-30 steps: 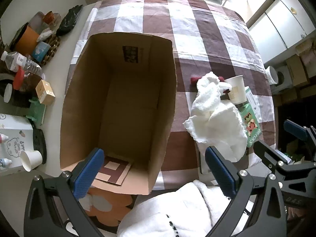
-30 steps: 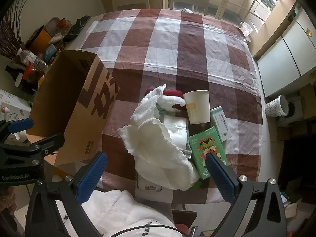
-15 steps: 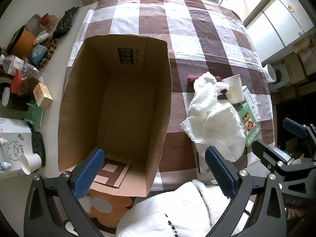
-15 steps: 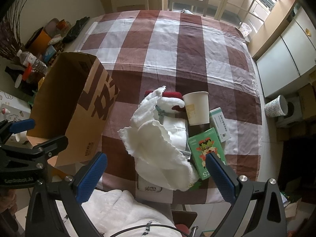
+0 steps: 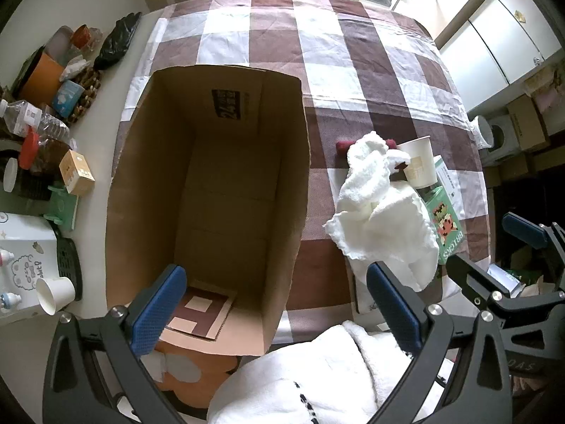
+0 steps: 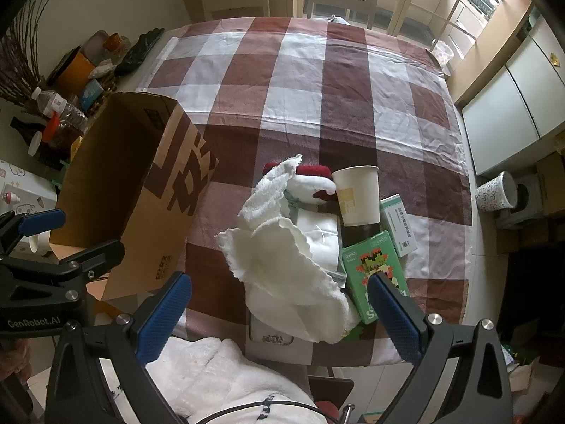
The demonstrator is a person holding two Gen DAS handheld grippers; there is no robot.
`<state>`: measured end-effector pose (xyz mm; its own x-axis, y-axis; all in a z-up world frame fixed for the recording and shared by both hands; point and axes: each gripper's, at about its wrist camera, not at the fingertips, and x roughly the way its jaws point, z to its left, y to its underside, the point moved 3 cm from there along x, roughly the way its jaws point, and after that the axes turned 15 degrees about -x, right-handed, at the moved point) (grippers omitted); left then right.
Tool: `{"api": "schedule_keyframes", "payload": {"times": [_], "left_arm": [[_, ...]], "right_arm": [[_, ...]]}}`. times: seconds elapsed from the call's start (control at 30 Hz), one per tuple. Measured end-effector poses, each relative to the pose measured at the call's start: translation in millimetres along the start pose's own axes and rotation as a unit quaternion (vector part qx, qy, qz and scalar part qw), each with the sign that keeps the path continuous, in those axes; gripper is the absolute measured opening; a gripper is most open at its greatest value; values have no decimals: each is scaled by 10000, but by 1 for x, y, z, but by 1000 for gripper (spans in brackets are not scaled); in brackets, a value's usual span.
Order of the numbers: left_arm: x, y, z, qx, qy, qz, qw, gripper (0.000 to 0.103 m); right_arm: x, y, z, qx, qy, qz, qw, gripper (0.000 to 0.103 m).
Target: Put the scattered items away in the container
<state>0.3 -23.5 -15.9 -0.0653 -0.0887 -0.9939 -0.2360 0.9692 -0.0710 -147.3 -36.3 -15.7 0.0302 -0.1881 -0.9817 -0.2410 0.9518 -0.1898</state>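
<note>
Left wrist view: my left gripper (image 5: pixel 275 300) hangs wide open and empty at bottom centre, over the cardboard box (image 5: pixel 212 190) filling mid-frame. Right wrist view: my right gripper (image 6: pixel 279 309), also spread and empty, hovers above the white towel (image 6: pixel 286 265), paper cup (image 6: pixel 356 194) and green box (image 6: pixel 374 268) at centre.

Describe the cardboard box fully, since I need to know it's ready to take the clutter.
The cardboard box is tall, plain brown corrugated card, standing upright with its top open on the checked tablecloth at the table's near left edge. Nothing lies inside; only bare card shows at its bottom. A dark printed label sits on the inner far wall, large brown printing on the outer side. One printed flap hangs outward on the near side. Neither gripper touches it.
</note>
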Motion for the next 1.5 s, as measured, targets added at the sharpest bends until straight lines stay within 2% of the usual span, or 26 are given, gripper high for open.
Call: {"api": "schedule_keyframes", "payload": {"times": [0.43,0.57,0.7,0.93,1.17,1.27,1.37,1.5], "left_arm": [[0,0,1,-16,5,-7,10000,103],[-1,1,-7,-2,79,3,10000,103],[-2,10,-29,166,132,-2,9998,103],[7,31,-74,498,270,112,9983,103],[33,53,-131,949,460,109,9944,103],[63,61,-152,1187,365,122,9922,103],[86,65,-154,1273,222,132,9915,103],[114,62,-151,1453,90,-56,9893,103]], "right_arm": [[0,1,-1,-51,-17,-7,10000,102],[-3,4,-6,-35,-58,-134,9999,102],[-8,18,-26,73,-24,-211,9997,102],[-1,64,-88,596,187,-87,9980,102],[18,104,-138,875,104,-77,9961,102],[28,114,-152,892,50,-110,9959,102],[40,117,-158,751,-30,-122,9971,102],[53,117,-155,461,-212,-161,9986,102]]}}
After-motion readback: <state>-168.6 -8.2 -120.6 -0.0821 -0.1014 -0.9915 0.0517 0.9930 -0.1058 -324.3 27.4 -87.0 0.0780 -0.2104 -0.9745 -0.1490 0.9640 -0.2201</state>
